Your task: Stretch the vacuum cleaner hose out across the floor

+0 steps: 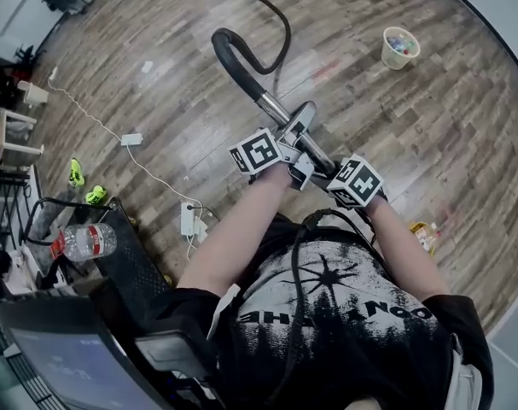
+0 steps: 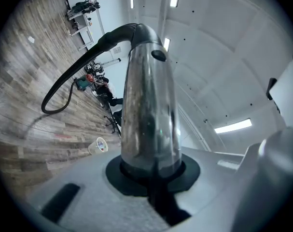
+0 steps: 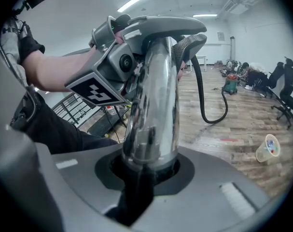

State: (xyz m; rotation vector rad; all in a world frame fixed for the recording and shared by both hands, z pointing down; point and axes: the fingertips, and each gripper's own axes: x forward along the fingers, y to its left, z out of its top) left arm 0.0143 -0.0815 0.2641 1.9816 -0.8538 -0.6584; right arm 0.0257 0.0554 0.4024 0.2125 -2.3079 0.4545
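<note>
beyond the chrome wand [image 1: 274,108] the hose [image 1: 237,71] runs off frame; left hand-held gripper [image 2: 153,170] and right hand-held gripper [image 3: 146,170] both clamp that wand.

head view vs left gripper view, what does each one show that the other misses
Only the head view: the person's forearms, a water bottle, a white power strip. Only the left gripper view: the ceiling lights. Both: the left claw shut on the metal tube, the black hose curving over the wooden floor, the cup.
</note>
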